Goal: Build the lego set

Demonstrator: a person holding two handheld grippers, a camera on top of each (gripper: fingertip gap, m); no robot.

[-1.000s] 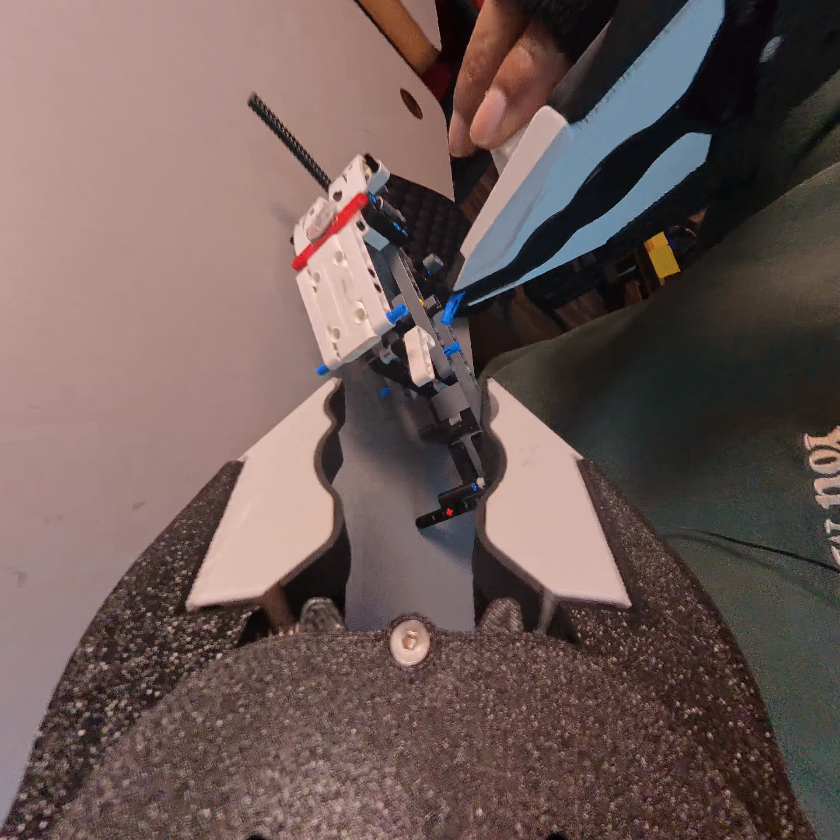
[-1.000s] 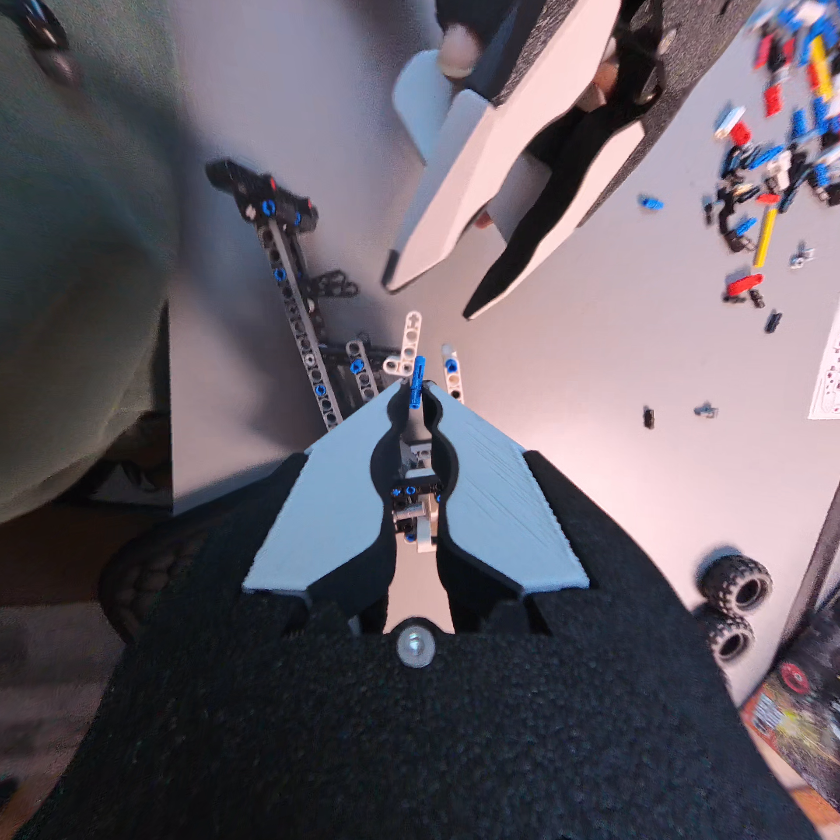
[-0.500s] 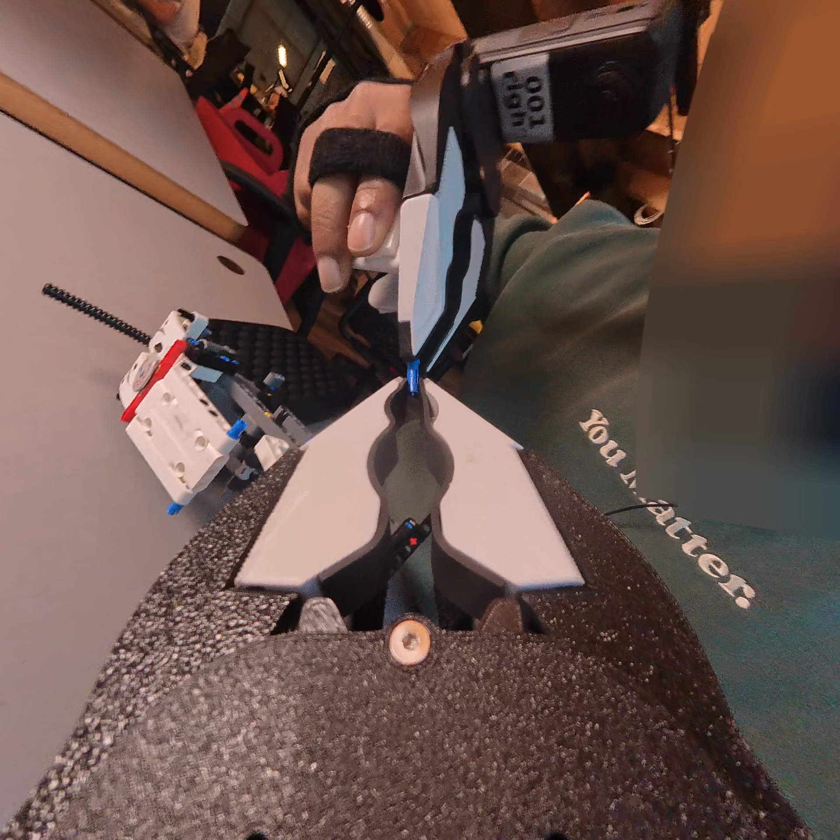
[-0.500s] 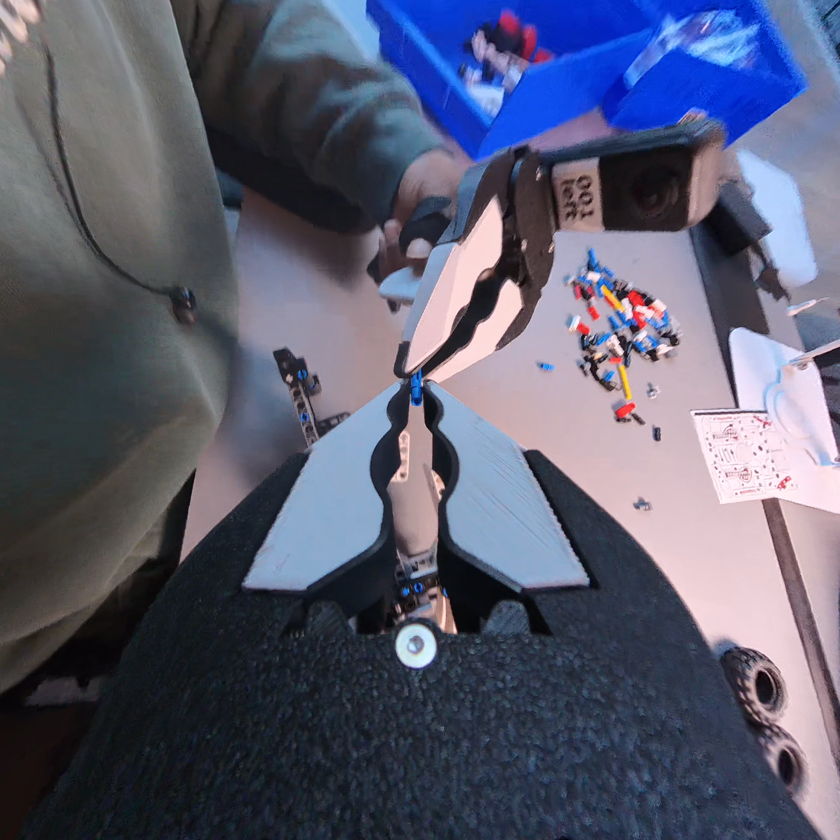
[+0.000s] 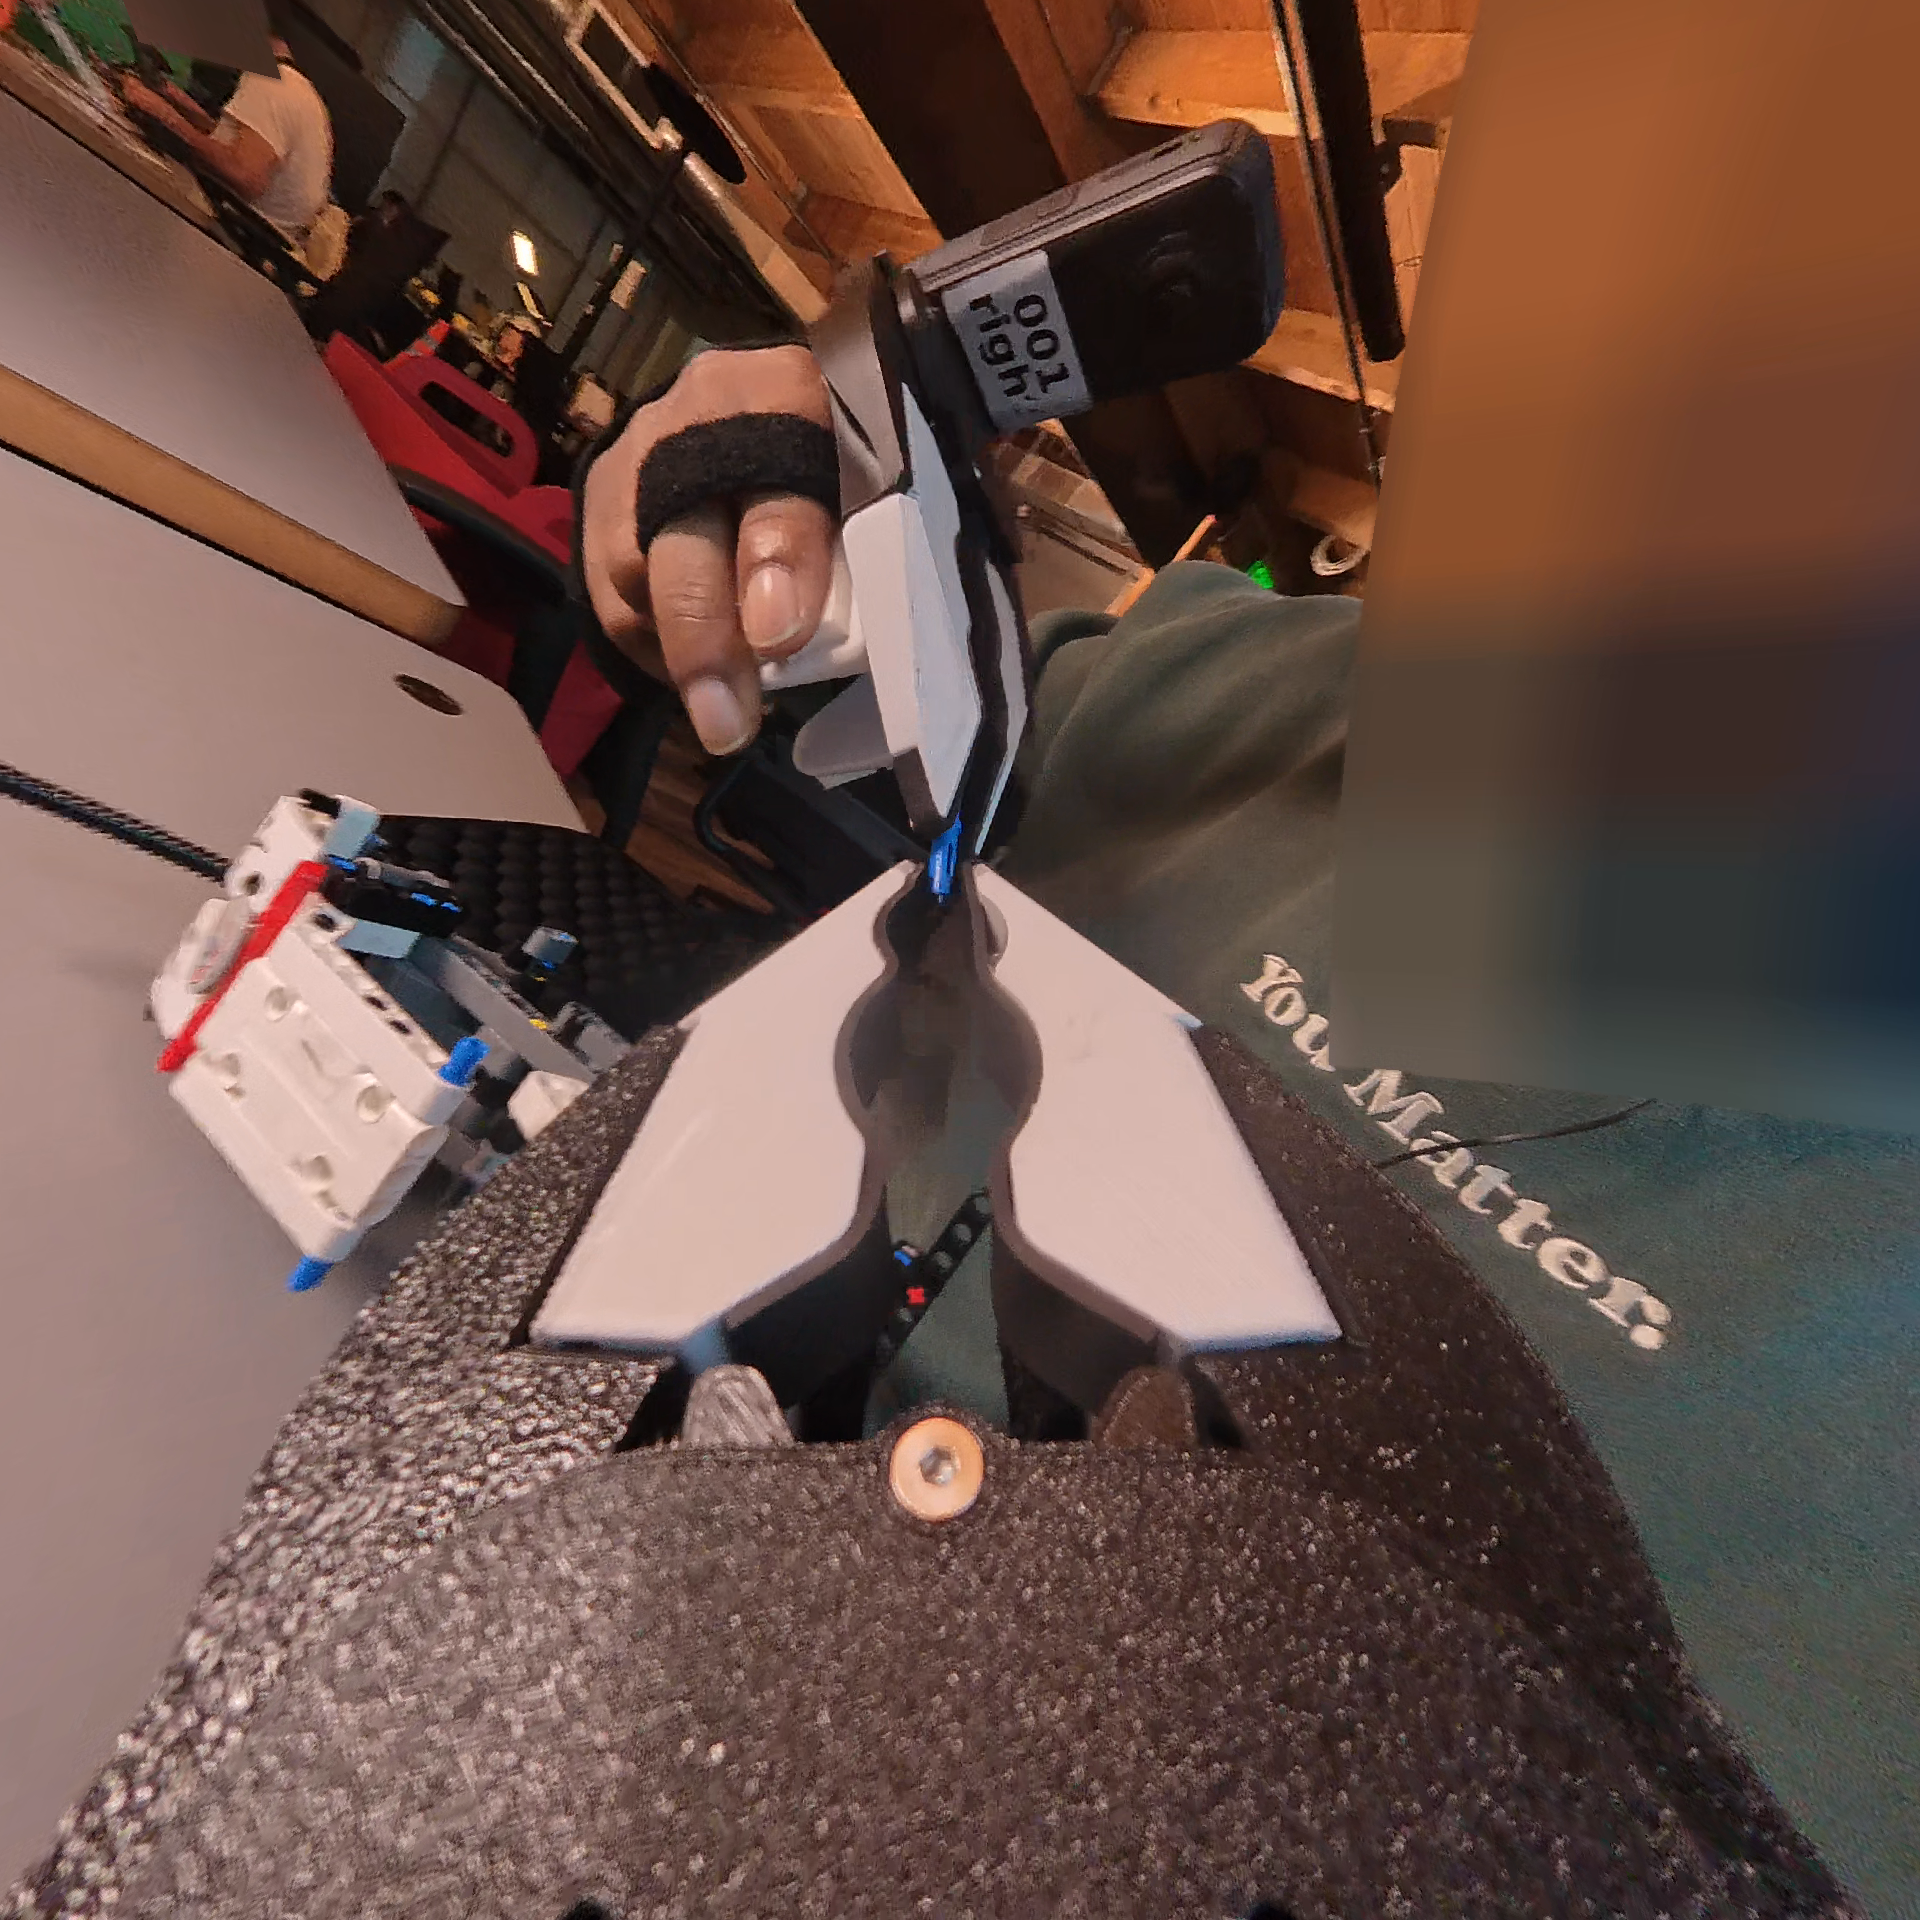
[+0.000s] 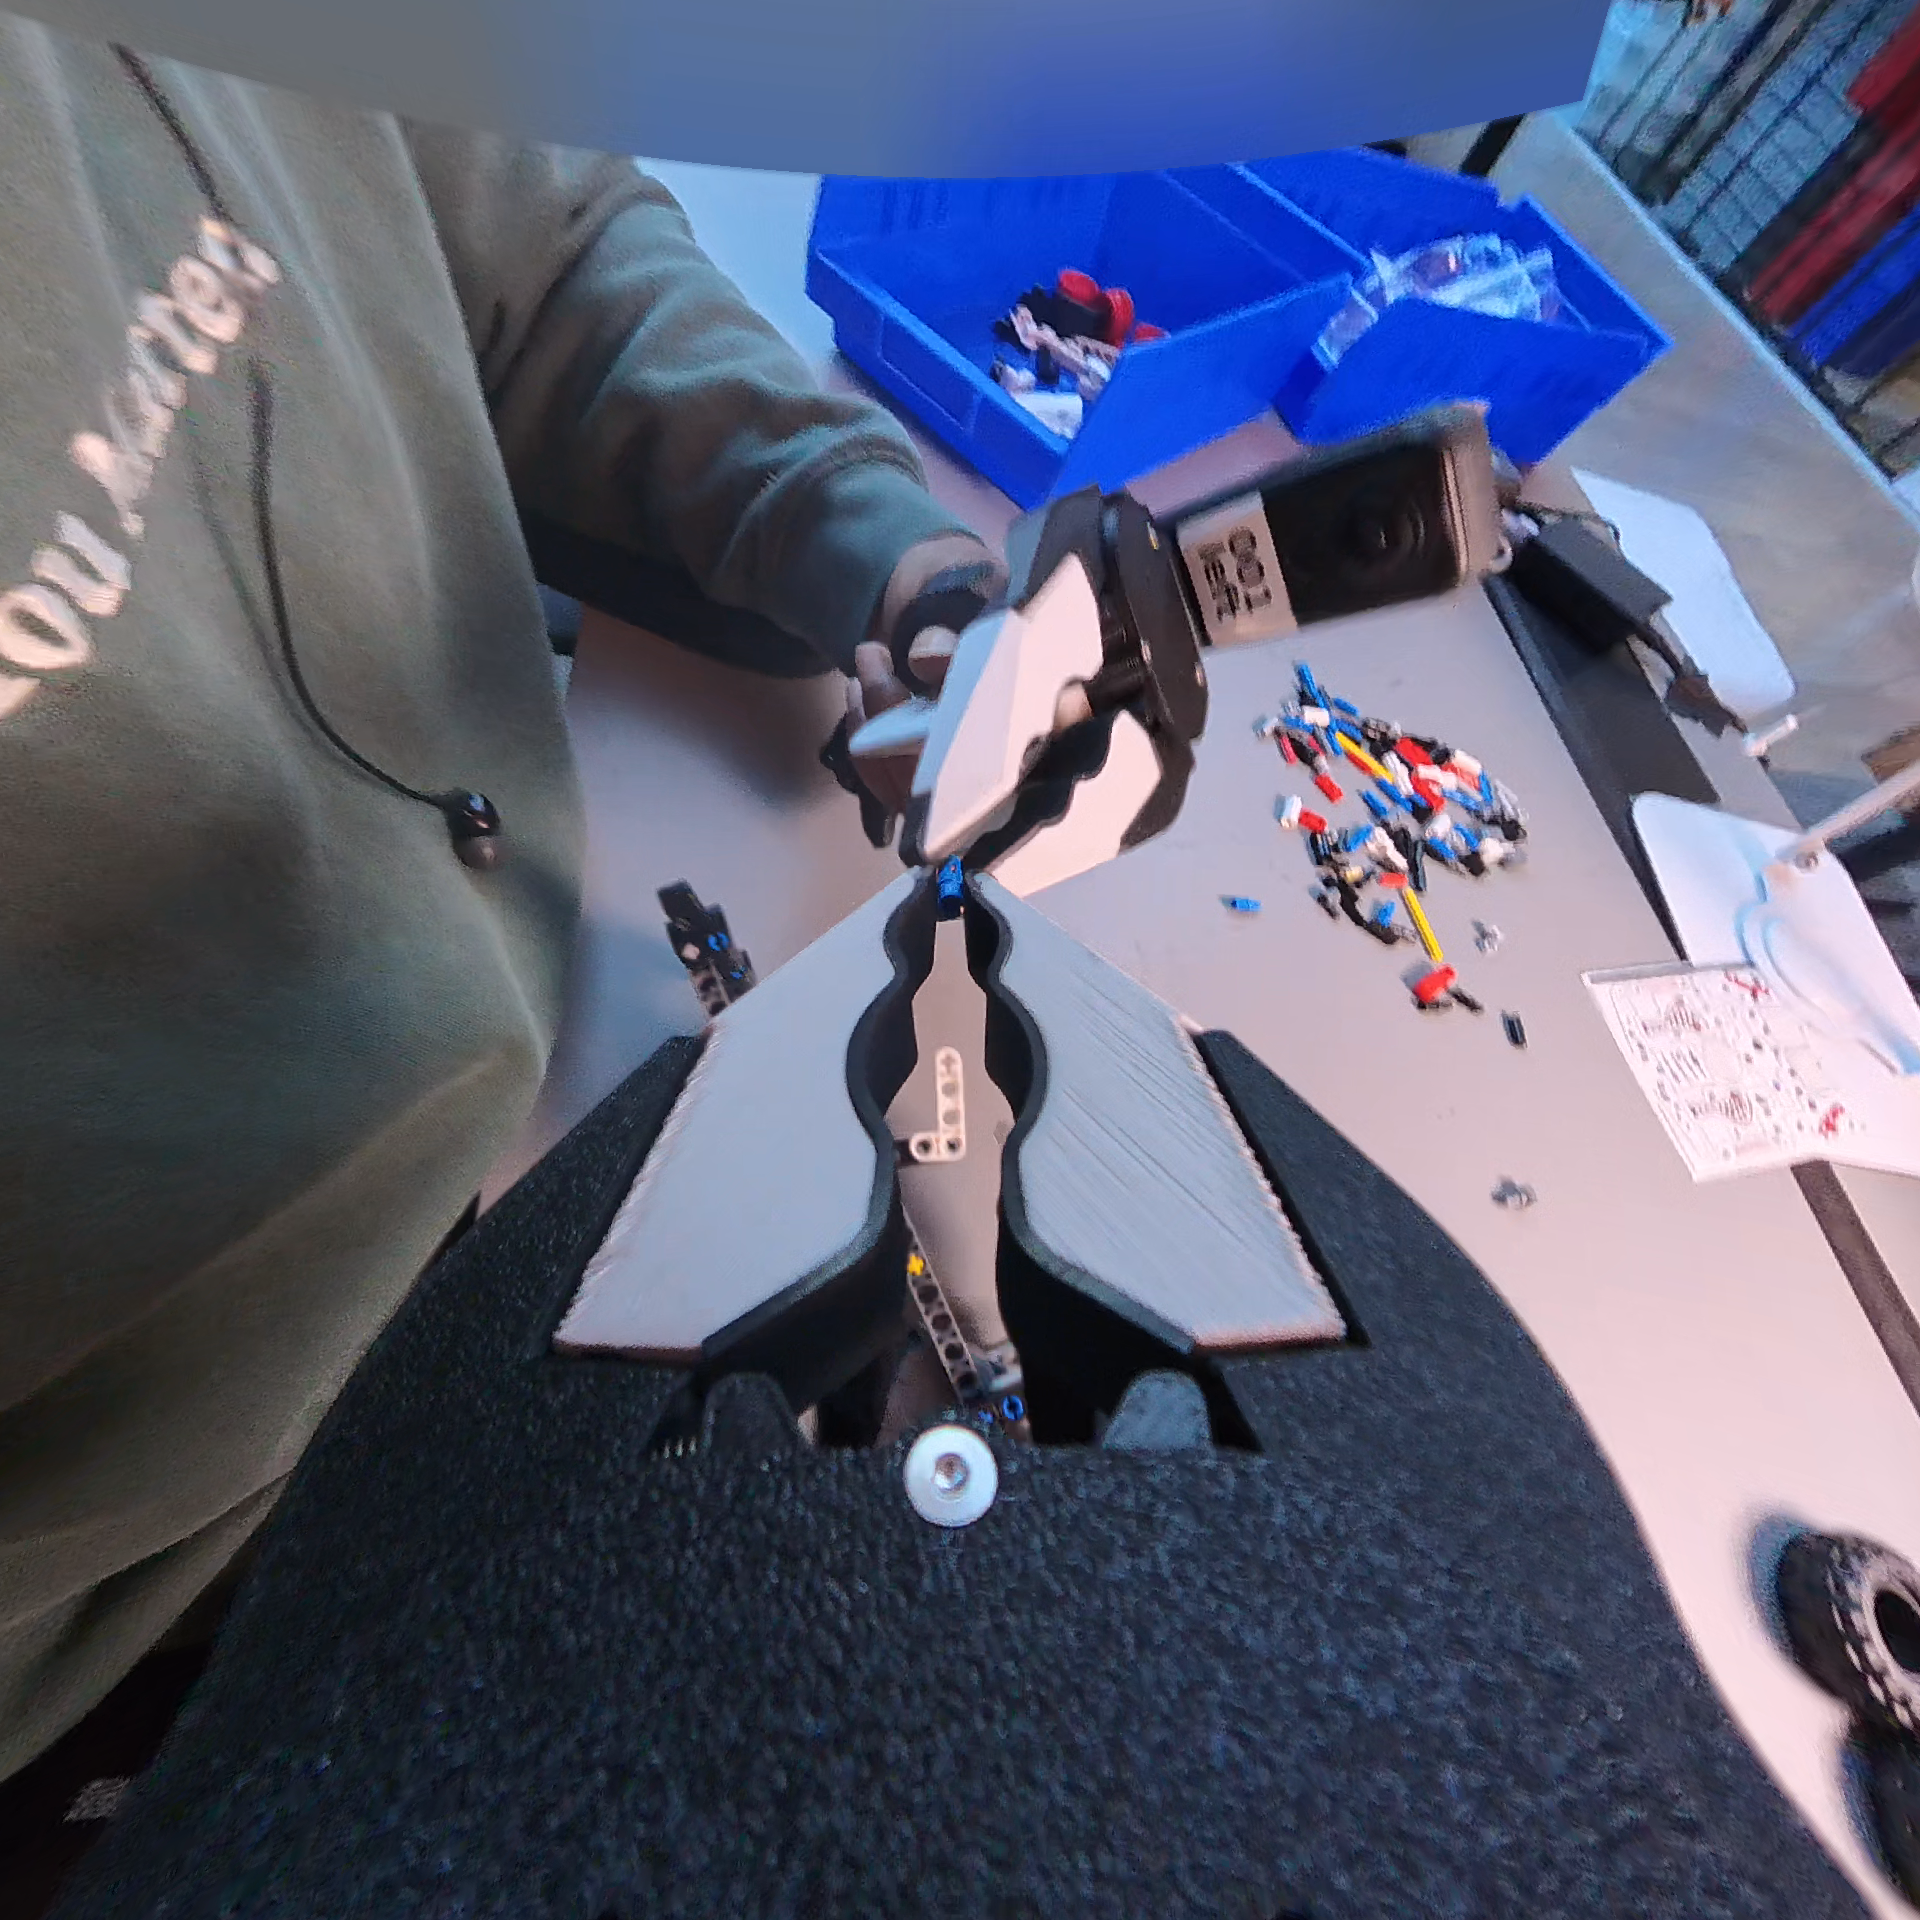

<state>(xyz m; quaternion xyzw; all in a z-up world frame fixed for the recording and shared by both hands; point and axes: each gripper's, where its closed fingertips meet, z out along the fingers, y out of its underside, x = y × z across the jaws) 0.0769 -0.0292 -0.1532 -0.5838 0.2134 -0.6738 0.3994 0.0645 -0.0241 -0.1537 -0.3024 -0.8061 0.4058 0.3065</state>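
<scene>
A small blue pin [image 5: 943, 864] is pinched tip to tip between both grippers, held in the air in front of a person's green sweatshirt. My left gripper [image 5: 942, 881] is shut on its lower end. My right gripper [image 6: 948, 891] is shut on the same pin [image 6: 948, 885]. The right gripper [image 5: 951, 826] comes down from above in the left wrist view. The left gripper [image 6: 935, 857] shows in the right wrist view. The partly built model, a white block with a red axle [image 5: 301, 1039], lies on the table at the left. Its black beam [image 6: 707, 935] shows beside my right fingers.
A pile of loose pieces [image 6: 1392, 790] lies on the table [image 6: 1403, 1299], with an instruction sheet [image 6: 1745, 1070] to its right. Two blue bins [image 6: 1143, 312] stand at the back. Black wheels [image 6: 1860, 1621] sit at the lower right. A white L-shaped beam [image 6: 945, 1112] lies below my right fingers.
My left gripper has closed from wide open. Both grippers have lifted away from the model and table, and their tips now meet at the blue pin in front of the sweatshirt.
</scene>
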